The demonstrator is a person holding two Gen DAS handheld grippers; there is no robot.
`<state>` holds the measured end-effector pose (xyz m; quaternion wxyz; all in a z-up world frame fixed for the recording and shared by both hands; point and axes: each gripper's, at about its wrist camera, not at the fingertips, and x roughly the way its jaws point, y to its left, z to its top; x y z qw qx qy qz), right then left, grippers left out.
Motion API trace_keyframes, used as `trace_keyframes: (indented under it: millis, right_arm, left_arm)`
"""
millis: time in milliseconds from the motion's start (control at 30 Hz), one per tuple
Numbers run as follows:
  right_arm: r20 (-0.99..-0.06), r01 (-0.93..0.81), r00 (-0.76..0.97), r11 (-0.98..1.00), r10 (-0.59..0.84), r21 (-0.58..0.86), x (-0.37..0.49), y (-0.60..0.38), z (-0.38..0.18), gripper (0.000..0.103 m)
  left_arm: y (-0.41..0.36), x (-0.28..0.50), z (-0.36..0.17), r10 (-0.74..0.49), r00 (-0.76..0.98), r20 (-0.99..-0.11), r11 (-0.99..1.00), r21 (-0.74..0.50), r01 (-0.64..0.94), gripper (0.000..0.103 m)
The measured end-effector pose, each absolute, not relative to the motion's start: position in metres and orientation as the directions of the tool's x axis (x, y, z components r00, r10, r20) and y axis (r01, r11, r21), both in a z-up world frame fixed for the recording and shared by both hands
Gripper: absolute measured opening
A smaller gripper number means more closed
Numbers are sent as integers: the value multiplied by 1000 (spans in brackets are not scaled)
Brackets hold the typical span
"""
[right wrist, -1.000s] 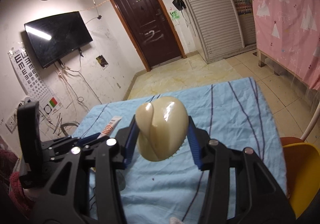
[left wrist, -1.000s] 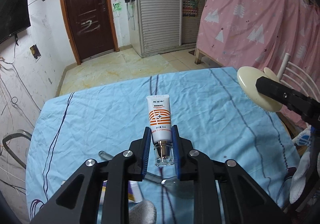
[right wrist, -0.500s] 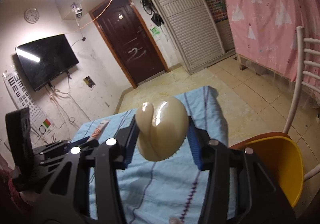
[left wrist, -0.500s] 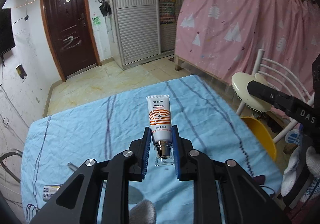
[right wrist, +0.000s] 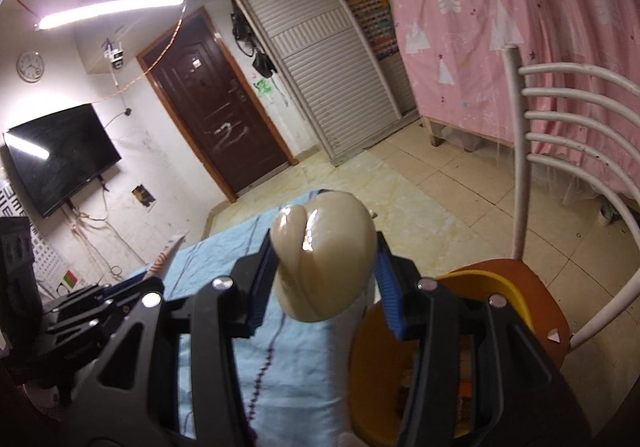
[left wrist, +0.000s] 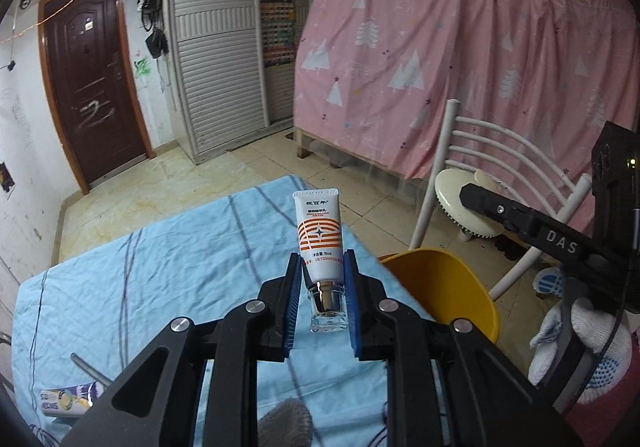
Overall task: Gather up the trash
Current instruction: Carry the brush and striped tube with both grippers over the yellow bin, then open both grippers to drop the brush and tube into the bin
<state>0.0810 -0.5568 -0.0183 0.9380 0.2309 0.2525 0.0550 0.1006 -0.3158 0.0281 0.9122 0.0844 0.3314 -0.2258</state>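
Observation:
My left gripper (left wrist: 320, 279) is shut on a white tube with orange stripes and a clear cap (left wrist: 320, 239), held upright above the right edge of the blue-clothed table (left wrist: 160, 279). My right gripper (right wrist: 324, 267) is shut on a cream round brush (right wrist: 324, 259), bristles down; it also shows in the left wrist view (left wrist: 464, 203). A yellow bin (left wrist: 448, 287) stands on a chair to the right of the table; in the right wrist view the bin (right wrist: 372, 359) lies just below the brush. The left gripper and tube tip (right wrist: 166, 257) show at left.
A white metal chair with an orange seat (right wrist: 532, 295) carries the bin. On the table's near left lie another tube (left wrist: 68, 399) and a thin metal rod (left wrist: 90, 369). A pink curtain (left wrist: 460, 67) hangs behind the chair. A gloved hand (left wrist: 584, 343) holds the right gripper.
Both grippers have swung right with their loads, from over the table's middle towards its right edge. The yellow bin and chair have come into view below them.

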Motion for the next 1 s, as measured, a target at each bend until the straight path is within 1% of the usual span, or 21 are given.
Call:
trace_keyframes:
  millis: [200, 333, 400, 433, 467, 667, 833, 900, 1000]
  right_arm:
    - [-451, 44, 870, 881, 198, 471, 78, -581, -26, 45]
    - [-472, 65, 861, 879, 190, 473, 79, -591, -36, 46]
    - [-498, 71, 844, 880, 198, 470, 84, -596, -45, 58]
    - [-508, 83, 839, 879, 193, 470, 84, -595, -49, 70]
    - [-513, 97, 838, 875, 185, 474, 85, -598, -53, 74]
    - [-497, 148, 854, 845, 153, 514, 78, -621, -59, 74]
    - [-481, 180, 867, 822, 127, 540, 73, -635, -60, 75]
    - [-479, 184, 869, 819, 123, 543, 72, -635, -60, 75]
    - [-472, 190, 875, 818, 110, 543, 70, -637, -56, 81]
  left_arm:
    - [-351, 101, 22, -372, 657, -656, 862, 19, 506, 11]
    - [-371, 102, 14, -373, 645, -667, 851, 31, 525, 11]
    - [-379, 104, 8, -373, 636, -676, 848, 31, 530, 11]
    - [-383, 105, 6, -373, 630, -681, 846, 29, 532, 11]
    - [-386, 105, 4, -373, 626, -684, 845, 28, 534, 11]
    - [-407, 107, -4, -412, 593, -692, 822, -1, 569, 11]
    - [-428, 101, -13, -492, 553, -672, 781, -60, 621, 11]
    - [-437, 99, -17, -509, 544, -667, 768, -66, 637, 11]
    - [-446, 97, -20, -514, 539, -667, 760, -63, 646, 13]
